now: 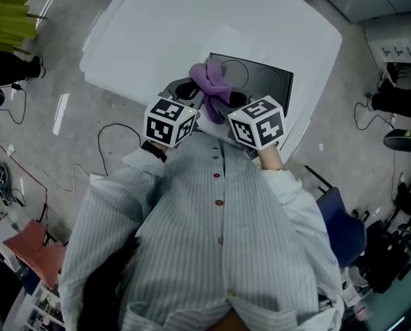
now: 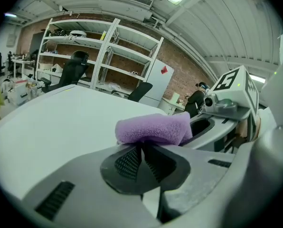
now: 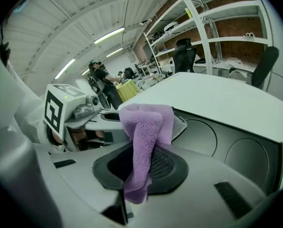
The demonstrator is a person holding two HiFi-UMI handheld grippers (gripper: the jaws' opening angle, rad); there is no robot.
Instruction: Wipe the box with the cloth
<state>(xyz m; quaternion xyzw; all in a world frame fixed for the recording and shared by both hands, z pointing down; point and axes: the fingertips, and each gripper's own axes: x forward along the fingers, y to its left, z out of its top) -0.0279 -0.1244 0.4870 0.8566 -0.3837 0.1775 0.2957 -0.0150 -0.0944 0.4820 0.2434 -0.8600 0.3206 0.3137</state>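
Now L gripper (image 2: pixel 141 145) & R gripper (image 3: pixel 145 153) fingers tight on cloth (image 1: pixel 211 81), white table (image 1: pixel 192 26), shelving (image 2: pixel 106 51) behind.

Operator wears a pale, finely striped long-sleeve shirt (image 1: pixel 192 254), buttoned down the front with small reddish buttons (image 1: pixel 219 203). Left gripper (image 2: pixel 142 146) and right gripper (image 3: pixel 142 152) are the same build: light grey moulded shells with dark slots, and black ribbed pads (image 2: pixel 128 161) set in a dark oval recess. Each carries a white cube with black square markers on its faces: left cube (image 1: pixel 169 121), right cube (image 1: pixel 258 123).
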